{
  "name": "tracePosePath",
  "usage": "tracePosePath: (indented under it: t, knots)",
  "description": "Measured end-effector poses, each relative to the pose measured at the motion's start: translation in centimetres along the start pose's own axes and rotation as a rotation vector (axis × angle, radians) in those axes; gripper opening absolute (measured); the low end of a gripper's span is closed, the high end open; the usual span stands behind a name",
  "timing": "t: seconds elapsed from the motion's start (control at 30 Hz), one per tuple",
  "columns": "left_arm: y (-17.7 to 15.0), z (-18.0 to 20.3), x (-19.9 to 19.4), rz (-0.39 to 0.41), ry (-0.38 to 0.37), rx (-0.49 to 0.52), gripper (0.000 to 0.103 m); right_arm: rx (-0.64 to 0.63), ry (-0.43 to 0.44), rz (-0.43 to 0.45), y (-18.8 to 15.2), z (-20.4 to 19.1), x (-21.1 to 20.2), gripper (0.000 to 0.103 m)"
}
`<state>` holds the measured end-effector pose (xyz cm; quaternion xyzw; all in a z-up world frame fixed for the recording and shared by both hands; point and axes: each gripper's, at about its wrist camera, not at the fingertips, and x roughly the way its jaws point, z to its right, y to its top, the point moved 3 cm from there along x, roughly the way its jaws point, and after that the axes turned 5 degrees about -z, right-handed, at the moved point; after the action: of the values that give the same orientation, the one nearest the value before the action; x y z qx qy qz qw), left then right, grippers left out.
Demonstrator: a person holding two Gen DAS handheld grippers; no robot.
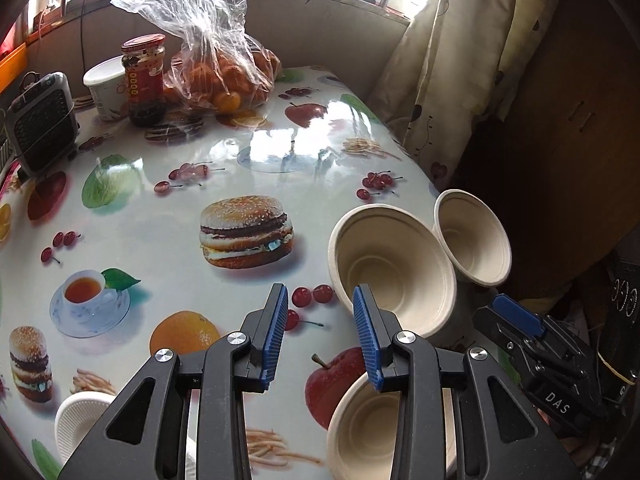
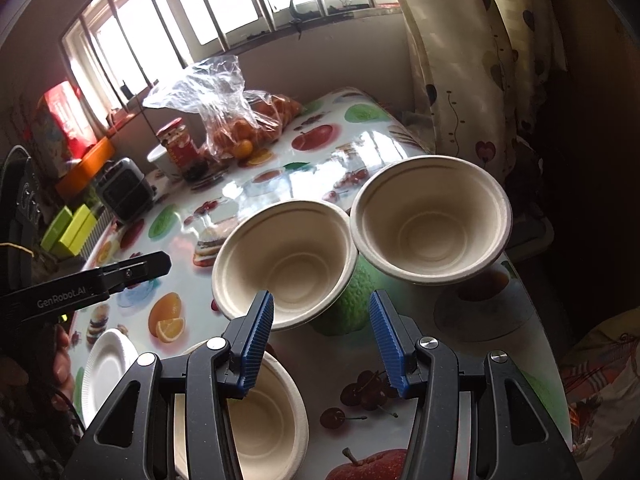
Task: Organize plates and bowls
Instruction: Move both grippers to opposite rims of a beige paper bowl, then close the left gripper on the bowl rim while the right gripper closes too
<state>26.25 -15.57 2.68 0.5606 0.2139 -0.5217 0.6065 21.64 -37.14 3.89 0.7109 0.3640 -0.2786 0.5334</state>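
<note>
Three tan bowls on the counter point(image 2: 472, 320): near bowl point(image 2: 260, 412) below the right gripper point(image 2: 322, 344), middle bowl point(image 2: 286, 260) and far bowl point(image 2: 430, 224) just ahead, rims touching; left gripper point(image 1: 320, 334) alongside; both sets of fingers parted, empty.

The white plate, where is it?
In the right wrist view, the white plate lies at the table's near left edge, left of the nearest bowl.
</note>
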Motion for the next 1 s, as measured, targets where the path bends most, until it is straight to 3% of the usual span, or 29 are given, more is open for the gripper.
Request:
tracePosePath:
  t: [0.3, 0.6, 1.0]
  knots:
    - [2.4, -0.1, 3.6, -0.038, 0.004, -0.011, 0.035, 0.013, 0.023, -0.035, 0.4, 0.4, 2.1, 0.048]
    - [3.2, -0.1, 5.4, -0.060, -0.009, -0.006, 0.035, 0.039, 0.034, -0.043, 1.0, 0.8, 3.3, 0.038]
    - [3.4, -0.1, 6.2, -0.073, -0.021, -0.004, 0.016, 0.041, 0.038, -0.050, 1.1, 0.8, 3.8, 0.028]
